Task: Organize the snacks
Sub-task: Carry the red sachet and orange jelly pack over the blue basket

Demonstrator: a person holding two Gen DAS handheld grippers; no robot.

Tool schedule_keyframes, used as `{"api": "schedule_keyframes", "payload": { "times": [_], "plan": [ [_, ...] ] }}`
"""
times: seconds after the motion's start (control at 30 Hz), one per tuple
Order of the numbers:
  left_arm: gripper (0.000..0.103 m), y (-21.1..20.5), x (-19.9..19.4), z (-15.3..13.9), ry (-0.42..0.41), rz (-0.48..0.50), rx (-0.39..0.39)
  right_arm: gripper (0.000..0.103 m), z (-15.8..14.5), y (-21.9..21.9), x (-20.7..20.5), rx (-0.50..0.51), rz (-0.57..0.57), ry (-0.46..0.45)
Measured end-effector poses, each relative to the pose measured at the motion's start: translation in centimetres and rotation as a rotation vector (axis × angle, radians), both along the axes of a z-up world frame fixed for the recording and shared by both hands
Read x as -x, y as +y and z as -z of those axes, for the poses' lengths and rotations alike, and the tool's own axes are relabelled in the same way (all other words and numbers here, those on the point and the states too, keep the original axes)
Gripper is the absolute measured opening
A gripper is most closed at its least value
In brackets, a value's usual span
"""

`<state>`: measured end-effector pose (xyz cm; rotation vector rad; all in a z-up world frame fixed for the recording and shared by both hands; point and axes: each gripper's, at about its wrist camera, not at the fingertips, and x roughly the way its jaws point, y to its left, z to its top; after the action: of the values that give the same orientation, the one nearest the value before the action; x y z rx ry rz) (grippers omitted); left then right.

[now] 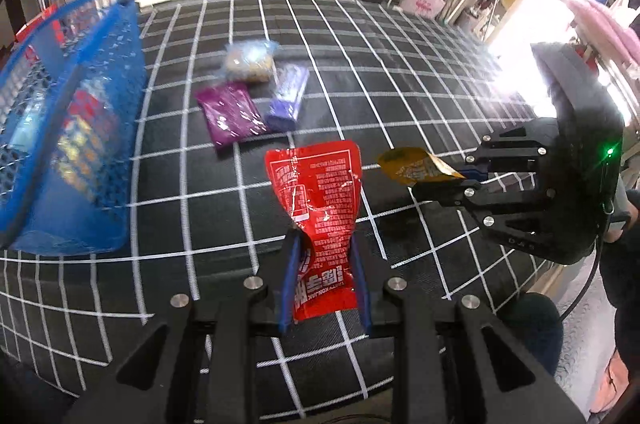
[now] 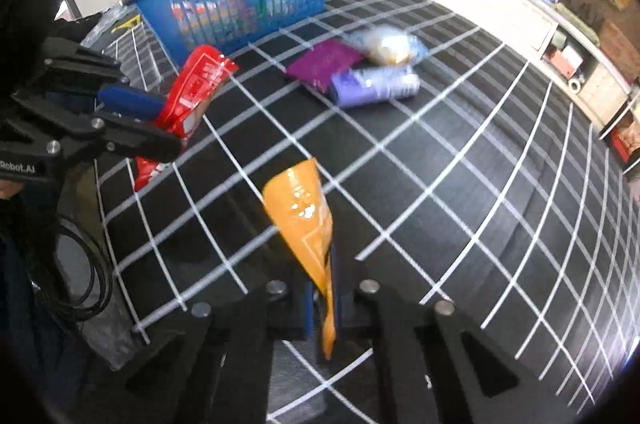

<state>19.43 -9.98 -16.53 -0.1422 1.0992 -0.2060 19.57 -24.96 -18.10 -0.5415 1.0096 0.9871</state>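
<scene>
Daylight, bright; blown-out glare at the window [image 1: 532, 20], left-wrist view's right side. Strong fisheye bending and dark corner vignetting. Motion blur softens the blue basket [image 1: 68, 112].

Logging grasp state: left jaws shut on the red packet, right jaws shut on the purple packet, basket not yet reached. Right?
Not quite. The right gripper holds the orange packet, as the right wrist view shows; the purple packet lies on the checked cloth. The rest stands.

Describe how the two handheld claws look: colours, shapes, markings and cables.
Both the left claw and the right claw are black angular linkages with silver bolts and blue fingers. The left shows white lettering and a looped black cable; the right carries a green light.
</scene>
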Motion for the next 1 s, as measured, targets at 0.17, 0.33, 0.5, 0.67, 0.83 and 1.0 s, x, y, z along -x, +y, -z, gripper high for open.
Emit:
{"api": "schedule_keyframes", "payload": {
  "times": [0.17, 0.33, 0.5, 0.67, 0.83, 1.0],
  "plan": [
    [0.023, 2.1, 1.9, -3.2, -0.068, -0.022, 0.008, 0.010, -4.0, 1.7, 1.6, -0.027, 0.008, -0.064],
    [0.023, 5.1, 4.1, -7.0, -0.153, -0.053, 0.018, 0.010, -8.2, 4.1, 3.6, -0.073, 0.018, -0.135],
    [0.023, 8.1, 6.1, -10.1, -0.221, -0.074, 0.019, 0.010, -11.5, 6.9, 5.6, -0.130, 0.021, -0.197],
    [0.023, 11.0, 7.1, -11.9, -0.255, -0.102, 0.019, 0.010, -14.2, 9.4, 7.1, -0.185, 0.055, -0.237],
    [0.023, 13.6, 7.5, -12.8, -0.274, -0.116, 0.014, 0.010, -16.0, 11.8, 7.7, -0.237, 0.096, -0.248],
    [0.023, 15.6, 6.6, -13.2, -0.280, -0.131, 0.015, 0.010, -16.4, 13.7, 7.3, -0.287, 0.149, -0.197]
  ]
}}
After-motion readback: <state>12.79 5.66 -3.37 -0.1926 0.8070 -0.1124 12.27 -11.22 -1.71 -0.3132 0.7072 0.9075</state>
